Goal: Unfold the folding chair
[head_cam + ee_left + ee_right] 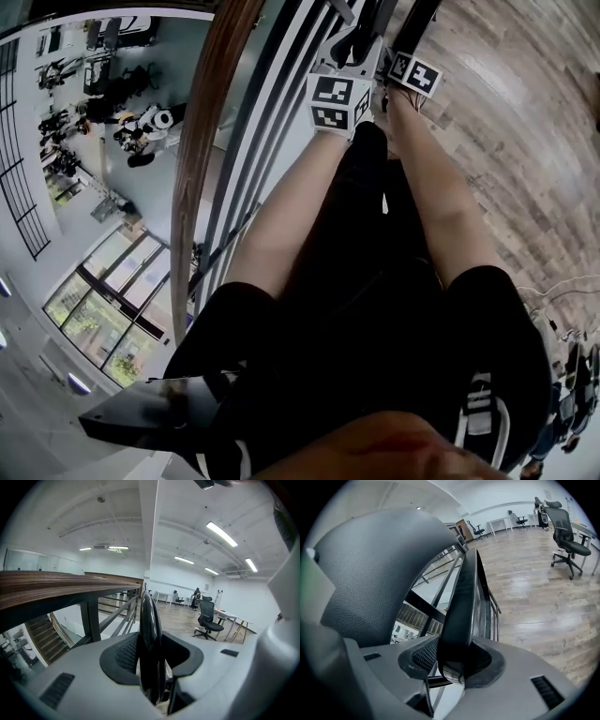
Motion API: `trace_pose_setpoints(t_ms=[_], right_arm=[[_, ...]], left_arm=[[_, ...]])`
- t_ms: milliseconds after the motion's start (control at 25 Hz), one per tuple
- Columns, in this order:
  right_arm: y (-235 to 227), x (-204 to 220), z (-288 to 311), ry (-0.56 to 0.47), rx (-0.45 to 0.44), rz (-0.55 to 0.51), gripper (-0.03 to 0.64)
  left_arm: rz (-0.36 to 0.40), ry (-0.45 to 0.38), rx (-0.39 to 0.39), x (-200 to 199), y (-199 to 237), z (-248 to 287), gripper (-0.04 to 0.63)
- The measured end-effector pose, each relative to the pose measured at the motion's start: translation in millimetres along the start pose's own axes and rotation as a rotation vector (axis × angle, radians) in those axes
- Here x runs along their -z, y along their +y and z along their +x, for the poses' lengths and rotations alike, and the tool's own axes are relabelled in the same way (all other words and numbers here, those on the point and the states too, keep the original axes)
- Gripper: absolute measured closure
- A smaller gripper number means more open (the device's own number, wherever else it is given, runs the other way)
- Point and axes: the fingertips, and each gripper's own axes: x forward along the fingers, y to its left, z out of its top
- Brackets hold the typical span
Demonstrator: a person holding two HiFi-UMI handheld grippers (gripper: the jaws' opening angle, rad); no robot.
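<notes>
The folding chair's black frame (413, 22) stands folded at the top of the head view, beyond both outstretched arms. My left gripper (151, 654) is shut on a black rounded frame edge (149, 620) that rises upright between its pads. My right gripper (457, 662) points down and is shut on a flat black frame bar (465, 592). The chair's black textured pad (379, 564) fills that view's left. In the head view the left gripper (349, 52) and the right gripper (401, 47) sit side by side, their marker cubes toward me and their jaws hidden.
A wooden handrail (211, 141) on dark railing bars (272, 122) runs close on the left, with a lower floor (122, 112) beyond it. Wood flooring (525, 141) spreads to the right. A black office chair (206, 620) and desks (232, 618) stand far off.
</notes>
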Motion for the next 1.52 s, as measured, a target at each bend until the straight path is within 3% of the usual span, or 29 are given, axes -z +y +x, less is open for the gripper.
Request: trace_pose_setpoints(t_ms=[280, 480, 1040, 1200, 1520], right_arm=[[-24.9, -8.6, -24.3, -0.016, -0.119, 0.035, 0.456], [-78.9, 8.5, -45.1, -0.017, -0.209, 0.111, 0.457], [-218.5, 32.8, -69.1, -0.102, -0.536, 0.245, 0.457], [-254.2, 39.8, -66.7, -0.107, -0.577, 0.243, 0.457], [-340.0, 69.4, -55.8, -0.126, -0.659, 0.342, 0.452]], left_arm=[[-0.027, -0.014, 0.018, -8.6, 6.4, 1.8, 0.466], [-0.082, -0.008, 0.01, 12.0, 9.1, 2.4, 0.465], [-0.146, -0.025, 0.063, 49.8, 33.2, 24.0, 0.462], [-0.161, -0.018, 0.075, 61.3, 47.1, 29.0, 0.462], [-0.208, -0.001, 0.111, 98.9, 50.4, 46.3, 0.456]])
